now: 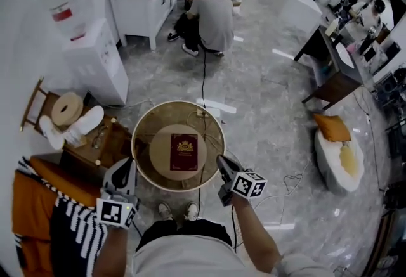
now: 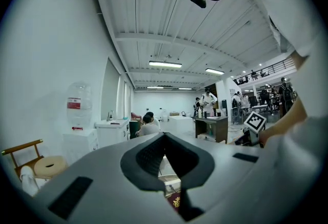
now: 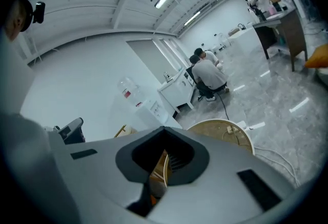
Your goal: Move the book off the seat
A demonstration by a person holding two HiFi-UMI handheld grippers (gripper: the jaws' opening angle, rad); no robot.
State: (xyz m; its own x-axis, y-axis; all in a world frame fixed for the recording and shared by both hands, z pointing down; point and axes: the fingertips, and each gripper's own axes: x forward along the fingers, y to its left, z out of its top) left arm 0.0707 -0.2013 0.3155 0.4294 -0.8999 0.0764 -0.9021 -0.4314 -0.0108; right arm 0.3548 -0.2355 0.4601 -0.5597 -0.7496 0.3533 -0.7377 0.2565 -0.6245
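A dark red book [image 1: 184, 151] with a gold emblem lies flat on the round wooden seat [image 1: 160, 156], inside a wider round rim [image 1: 142, 123]. My left gripper [image 1: 129, 167] hovers at the rim's near-left edge, jaws together and empty. My right gripper [image 1: 221, 161] hovers at the near-right edge, also shut and empty. In the left gripper view the left gripper [image 2: 164, 136] points out over the room, and a corner of the book [image 2: 175, 200] shows below its jaws. The right gripper view has the right gripper [image 3: 164, 128] aimed past the rim [image 3: 225, 130].
A water dispenser [image 1: 95, 60] and a white cabinet [image 1: 143, 0] stand at the back left. Two people [image 1: 212, 9] crouch beyond the seat. A wooden chair [image 1: 44, 108] holding shoes stands left. A cushion [image 1: 331, 128] lies on a white beanbag at right. Striped cloth [image 1: 70, 219] hangs near left.
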